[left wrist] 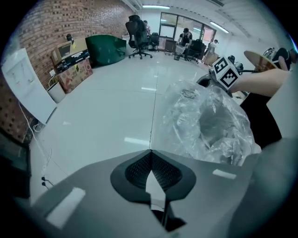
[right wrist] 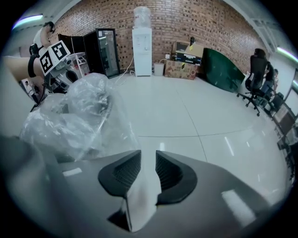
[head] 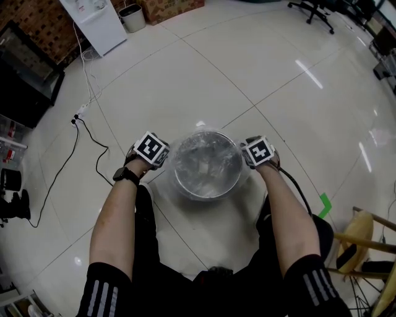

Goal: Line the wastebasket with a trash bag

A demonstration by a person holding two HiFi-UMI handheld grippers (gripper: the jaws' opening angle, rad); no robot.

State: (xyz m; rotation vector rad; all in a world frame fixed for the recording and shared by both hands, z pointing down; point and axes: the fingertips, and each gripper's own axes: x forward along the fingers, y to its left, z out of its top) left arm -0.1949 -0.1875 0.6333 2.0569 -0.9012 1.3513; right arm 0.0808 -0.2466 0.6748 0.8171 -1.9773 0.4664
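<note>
Tiled floor (head: 247,74). Round wastebasket (head: 209,193) at centre, with a clear trash bag (head: 204,158) draped over it. Left gripper (left wrist: 150,154): jaws fully closed, bag just to their right. Right gripper (right wrist: 148,163): jaws narrowly parted, pinching pale bag film. Basket rim visible in head view only. Print on cardboard box (right wrist: 180,69) unreadable.

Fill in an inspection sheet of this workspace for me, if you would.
Surface: glossy white tiled floor with a green tape mark.
Job's things: metal wastebasket upright; clear trash bag crumpled over its mouth.
Clutter: nothing seen near the basket.
Grippers: left gripper shut, whether on film is unclear; right gripper closed on pale film, apparently the bag's edge.
Cables: black cable on the floor to the left, apart from the basket.
Surroundings: water dispenser, office chair, wooden chair.
</note>
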